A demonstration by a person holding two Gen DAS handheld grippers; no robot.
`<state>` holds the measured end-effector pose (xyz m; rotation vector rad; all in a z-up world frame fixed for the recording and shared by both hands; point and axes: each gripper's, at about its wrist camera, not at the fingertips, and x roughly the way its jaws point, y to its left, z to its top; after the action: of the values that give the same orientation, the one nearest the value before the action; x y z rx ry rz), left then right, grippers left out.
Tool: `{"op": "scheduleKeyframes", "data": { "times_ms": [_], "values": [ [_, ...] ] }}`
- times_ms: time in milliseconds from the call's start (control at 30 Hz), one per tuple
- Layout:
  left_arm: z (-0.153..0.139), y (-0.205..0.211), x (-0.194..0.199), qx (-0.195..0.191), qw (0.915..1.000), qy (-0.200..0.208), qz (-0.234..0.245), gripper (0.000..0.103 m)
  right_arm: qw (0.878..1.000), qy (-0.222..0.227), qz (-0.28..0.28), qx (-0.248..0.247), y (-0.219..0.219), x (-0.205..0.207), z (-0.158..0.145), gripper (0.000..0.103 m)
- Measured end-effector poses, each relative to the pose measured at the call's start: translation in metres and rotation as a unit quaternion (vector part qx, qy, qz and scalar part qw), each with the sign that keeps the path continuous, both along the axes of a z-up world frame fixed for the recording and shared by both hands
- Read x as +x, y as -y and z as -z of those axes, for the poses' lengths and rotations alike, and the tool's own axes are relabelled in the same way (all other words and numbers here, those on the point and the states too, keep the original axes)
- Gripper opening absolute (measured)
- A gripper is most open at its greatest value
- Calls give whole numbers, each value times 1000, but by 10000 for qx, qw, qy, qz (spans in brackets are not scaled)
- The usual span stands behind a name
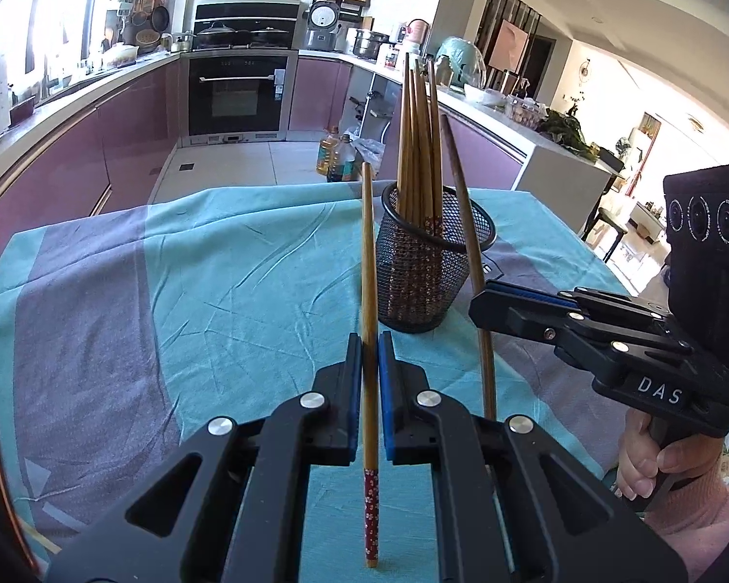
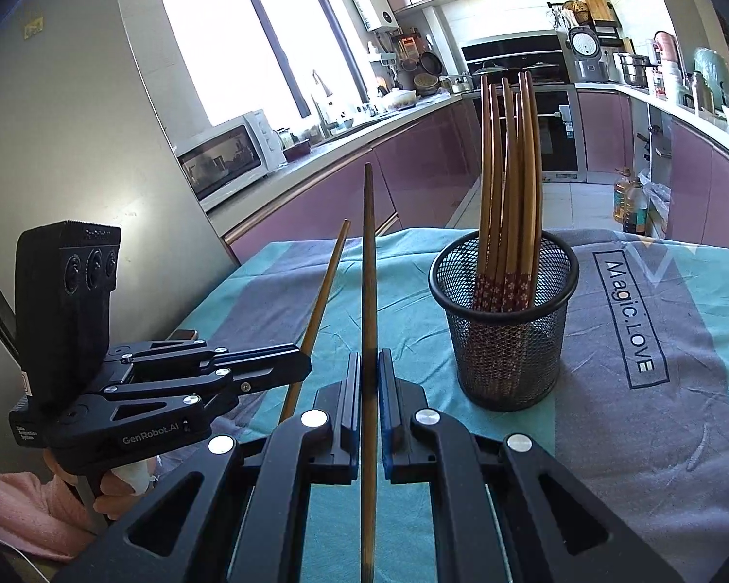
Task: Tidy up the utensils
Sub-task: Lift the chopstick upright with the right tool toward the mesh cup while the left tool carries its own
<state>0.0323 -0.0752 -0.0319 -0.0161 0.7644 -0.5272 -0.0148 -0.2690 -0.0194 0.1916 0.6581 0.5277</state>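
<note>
In the left wrist view, the left gripper (image 1: 370, 354) at lower centre is clamped on a single chopstick (image 1: 368, 262) that stands nearly upright, its red patterned end toward the bottom of the frame. The right gripper (image 1: 481, 303), at the right edge, is closed on a second chopstick (image 1: 466, 223) leaning just beside the black mesh holder (image 1: 427, 282). That holder stands upright on the table's teal and grey cloth (image 1: 194, 282), right of centre, with a bundle of chopsticks (image 1: 418, 136) inside.
</note>
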Motion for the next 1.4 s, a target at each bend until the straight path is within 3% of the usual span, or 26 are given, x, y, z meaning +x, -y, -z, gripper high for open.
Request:
{"op": "scheduleKeyframes", "data": {
  "times_ms": [1400],
  "values": [
    [-9,1,-1,-150,9997,176,94,7,9989,309,219,260,21,-6,-14,6]
  ]
}}
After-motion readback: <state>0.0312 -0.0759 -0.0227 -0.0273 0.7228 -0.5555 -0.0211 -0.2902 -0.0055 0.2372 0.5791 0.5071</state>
